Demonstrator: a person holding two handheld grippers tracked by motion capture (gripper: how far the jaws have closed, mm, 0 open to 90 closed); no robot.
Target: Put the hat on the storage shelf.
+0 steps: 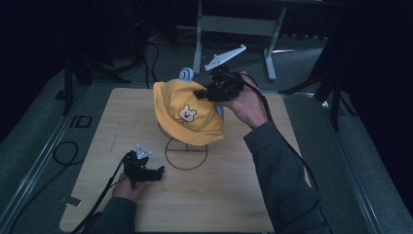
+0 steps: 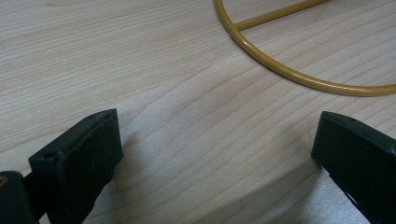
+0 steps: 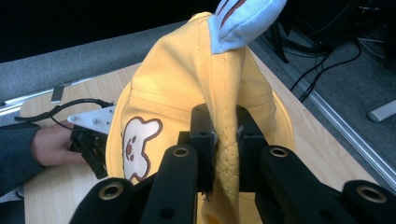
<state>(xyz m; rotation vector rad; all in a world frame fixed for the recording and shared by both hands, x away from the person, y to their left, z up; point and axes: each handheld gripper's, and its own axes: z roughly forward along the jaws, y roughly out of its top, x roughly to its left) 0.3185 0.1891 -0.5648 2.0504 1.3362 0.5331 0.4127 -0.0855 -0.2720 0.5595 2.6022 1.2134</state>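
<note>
At the frame's centre, the yellow hat [image 1: 187, 114] is draped over a wire stand [image 1: 186, 154] and pinched by a fold in the closed right claw [image 1: 210, 91]. The left claw [image 1: 157, 171], gaping and empty, is rested on the counter [image 1: 219, 195] at lower left. With the stand unsteadied, it could be tipped by a snagging pull.

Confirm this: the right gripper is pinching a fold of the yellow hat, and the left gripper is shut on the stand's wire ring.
Not quite. The left gripper is open over bare table, its jaws apart beside the wire ring, as the left gripper view shows. The right gripper does pinch the yellow hat.
</note>
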